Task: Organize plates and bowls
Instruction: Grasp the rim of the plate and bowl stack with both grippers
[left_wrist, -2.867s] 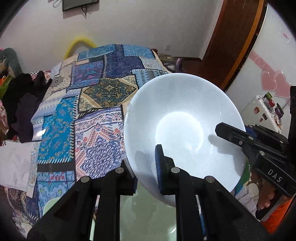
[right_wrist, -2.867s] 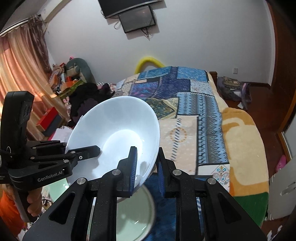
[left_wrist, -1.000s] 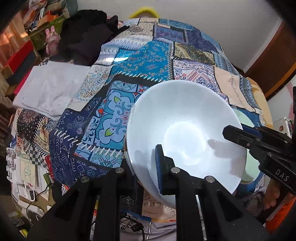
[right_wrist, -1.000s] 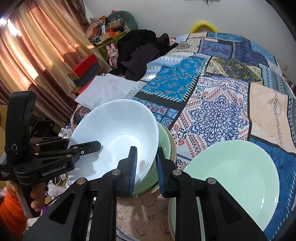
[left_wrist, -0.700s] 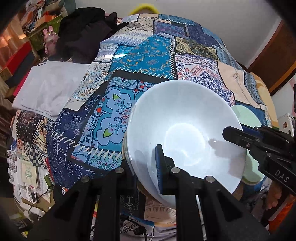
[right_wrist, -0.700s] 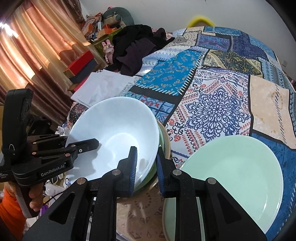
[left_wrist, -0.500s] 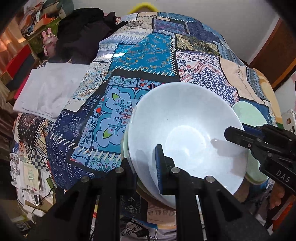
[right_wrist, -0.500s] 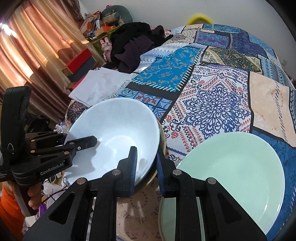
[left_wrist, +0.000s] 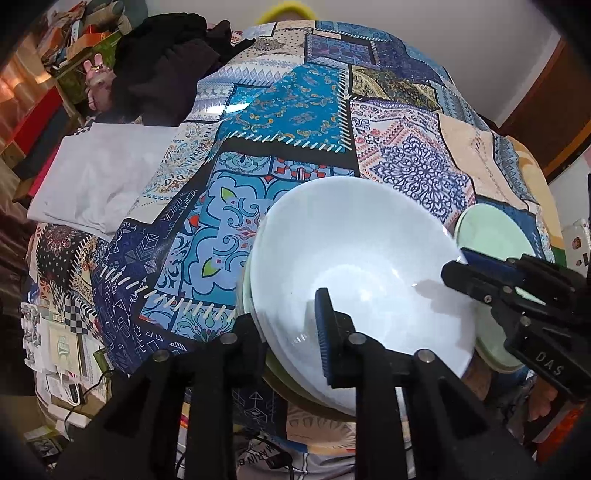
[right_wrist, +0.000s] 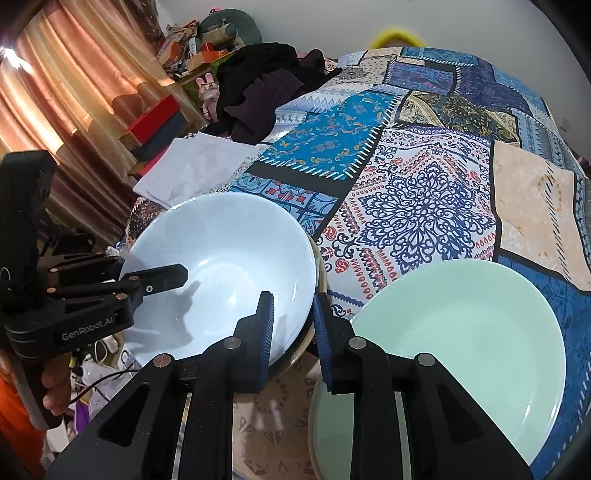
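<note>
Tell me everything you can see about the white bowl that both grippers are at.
The white bowl is wide, round and glossy, like glazed ceramic or glass, empty, with light reflecting off its bottom. It sits nested on top of a stack of other dishes at the near edge of the patchwork bedspread, beside a pale green plate. The left gripper and the right gripper each straddle its rim on opposite sides, one finger inside. The left jaws are opening, the right are starting to open, releasing the bowl.
</note>
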